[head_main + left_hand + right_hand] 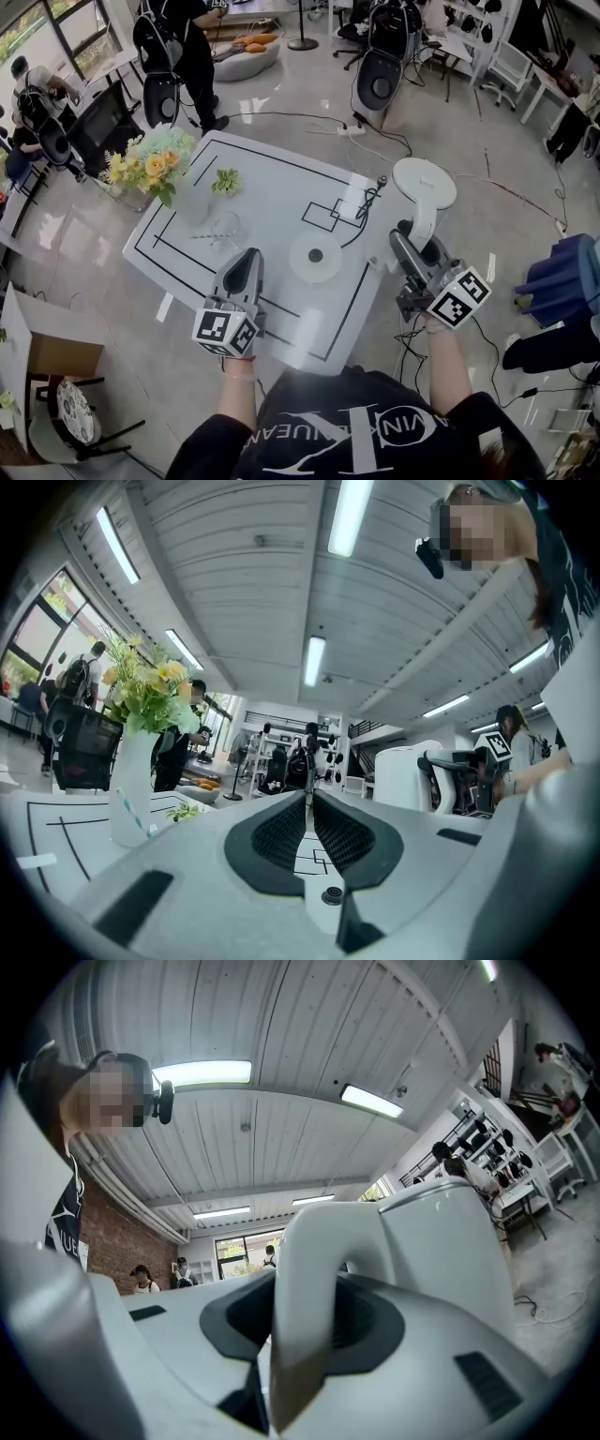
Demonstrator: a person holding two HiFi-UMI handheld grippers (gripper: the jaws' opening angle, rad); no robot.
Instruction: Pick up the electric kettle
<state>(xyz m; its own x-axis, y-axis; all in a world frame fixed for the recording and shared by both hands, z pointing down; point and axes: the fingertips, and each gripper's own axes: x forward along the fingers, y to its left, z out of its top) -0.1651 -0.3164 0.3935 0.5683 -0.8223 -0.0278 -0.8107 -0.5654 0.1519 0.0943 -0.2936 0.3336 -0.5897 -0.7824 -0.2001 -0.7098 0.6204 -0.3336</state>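
grips the white electric kettle (424,187) by its handle in the right gripper (409,236), jaws part-open and pressed on it, just past the table's (281,183) right edge. leaves its round base (316,257) bare near the front edge. keeps the left gripper (247,258) closed on nothing, over the front edge.

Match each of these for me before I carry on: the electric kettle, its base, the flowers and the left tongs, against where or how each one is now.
1. electric kettle
2. kettle base
3. vase of flowers
4. left tongs

A. closed, nothing between them
B. off its base, handle clamped in the right tongs
C. bare, in the middle of the table
D. at the table's left corner

Pairs: 1-B, 2-C, 3-D, 4-A
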